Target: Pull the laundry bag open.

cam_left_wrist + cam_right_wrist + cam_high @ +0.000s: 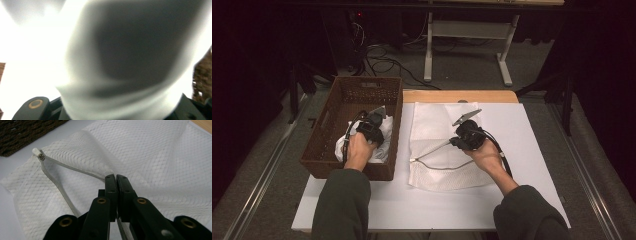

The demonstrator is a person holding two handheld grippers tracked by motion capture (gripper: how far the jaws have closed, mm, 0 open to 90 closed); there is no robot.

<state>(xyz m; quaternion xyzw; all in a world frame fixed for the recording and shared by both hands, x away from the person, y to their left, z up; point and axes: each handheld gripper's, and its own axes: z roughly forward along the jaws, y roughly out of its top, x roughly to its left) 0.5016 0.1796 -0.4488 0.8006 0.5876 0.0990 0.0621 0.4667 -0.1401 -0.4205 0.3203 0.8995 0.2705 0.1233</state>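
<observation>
**White cloth gripped in the basket, mesh bag held open beside it**

The left gripper sits inside the brown woven wicker basket, which stands at the left end of the white tabletop. Its fingers are clamped on a crumpled white cloth lying in the basket; in the left gripper view that cloth bulges up between them, too blurred to tell more. Just right of the basket, a white mesh laundry bag lies flat on the tabletop. The right gripper has its fingers closed on the bag's grey zipper edge, lifting it so the mouth gapes toward the basket. The white zipper pull rests at the corner nearest the basket.
</observation>
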